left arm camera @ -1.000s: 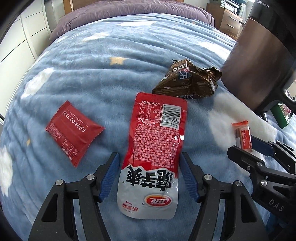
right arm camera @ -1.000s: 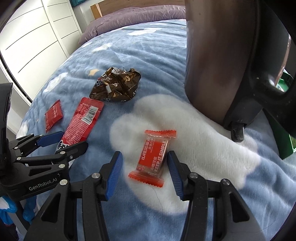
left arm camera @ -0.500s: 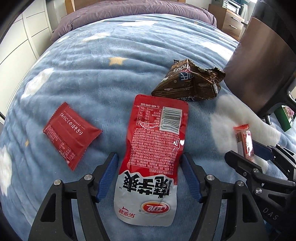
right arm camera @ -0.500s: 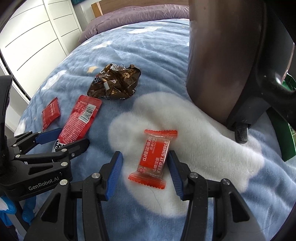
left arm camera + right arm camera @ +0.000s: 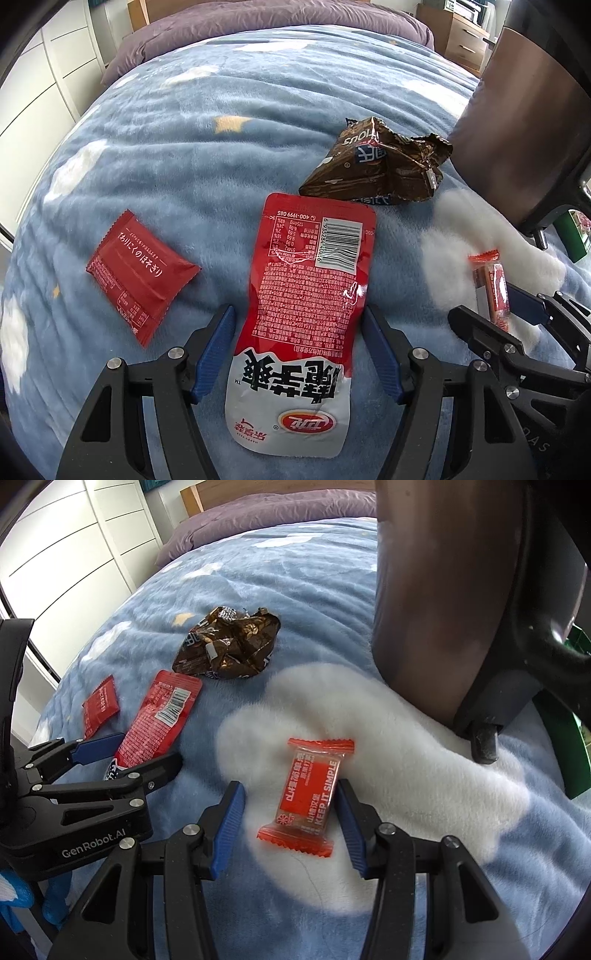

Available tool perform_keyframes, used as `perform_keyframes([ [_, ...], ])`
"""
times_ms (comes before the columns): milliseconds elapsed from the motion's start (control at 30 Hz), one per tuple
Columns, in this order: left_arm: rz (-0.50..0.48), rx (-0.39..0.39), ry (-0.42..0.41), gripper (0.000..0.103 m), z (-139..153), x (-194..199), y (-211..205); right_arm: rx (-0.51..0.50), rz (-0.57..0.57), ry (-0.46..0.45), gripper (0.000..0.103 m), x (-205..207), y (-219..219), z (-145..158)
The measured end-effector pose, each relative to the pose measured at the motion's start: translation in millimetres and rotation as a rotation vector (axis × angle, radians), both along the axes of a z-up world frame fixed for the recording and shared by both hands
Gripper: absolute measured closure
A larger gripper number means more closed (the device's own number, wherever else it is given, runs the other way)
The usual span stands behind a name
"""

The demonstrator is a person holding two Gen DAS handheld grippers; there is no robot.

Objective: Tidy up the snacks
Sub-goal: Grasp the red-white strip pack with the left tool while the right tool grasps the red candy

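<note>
Snacks on the bed, four counted, none yet gathered.

1. Long red-and-white pouch (image 5: 306, 314): lies flat on the blue cloud-print blanket (image 5: 221, 147), printed back up. The left gripper (image 5: 299, 350) straddles its lower half; jaws open, a gap showing on both sides, pads not pressing. Not lifted.
2. Small orange-red candy wrapper (image 5: 308, 794): rests on a white cloud patch of the blanket. The right gripper (image 5: 288, 816) brackets it; the right pad is at or nearly at the wrapper's edge, the left pad stands clear. Jaws open, no squeeze visible.
3. Small red sachet (image 5: 142, 275): at about 10 o'clock from the pouch, apart from it, untouched.
4. Crumpled brown foil bag (image 5: 380, 166): at about 1 o'clock from the pouch, its near edge just beside the pouch's top corner, untouched.

Also present: a dark brown appliance (image 5: 443, 609) with a black base standing on the bed at 1 o'clock from the candy.

Status, by my reckoning: early. Both grippers are lined up on their first picks; nothing is sorted, stacked or contained, and no collecting spot is evident. All four items remain to be placed.
</note>
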State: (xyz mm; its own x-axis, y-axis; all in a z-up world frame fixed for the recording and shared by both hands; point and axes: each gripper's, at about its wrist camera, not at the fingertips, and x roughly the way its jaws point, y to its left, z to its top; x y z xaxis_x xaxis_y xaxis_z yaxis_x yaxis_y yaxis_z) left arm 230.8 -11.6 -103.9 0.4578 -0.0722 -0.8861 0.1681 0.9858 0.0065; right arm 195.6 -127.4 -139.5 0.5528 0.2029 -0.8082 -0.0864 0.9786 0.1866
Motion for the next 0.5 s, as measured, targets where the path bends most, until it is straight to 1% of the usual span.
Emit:
perform_keyframes([
  [267, -0.001, 0.007, -0.002, 0.039, -1, 0, -2, 0.022, 0.006, -0.001, 0.05, -2, -4, 1],
  [367, -0.003, 0.012, -0.002, 0.039, -1, 0, -2, 0.003, 0.004, -0.007, 0.05, -4, -5, 2],
  [400, -0.002, 0.011, -0.002, 0.04, -1, 0, -2, 0.004, 0.0, -0.009, 0.054, -4, -6, 2],
  [433, -0.001, 0.01, -0.001, 0.041, -1, 0, -2, 0.018, -0.006, -0.01, 0.064, -5, -9, 2],
  [500, -0.005, 0.009, -0.002, 0.045, -1, 0, -3, 0.026, -0.011, -0.009, 0.074, -5, -13, 3],
])
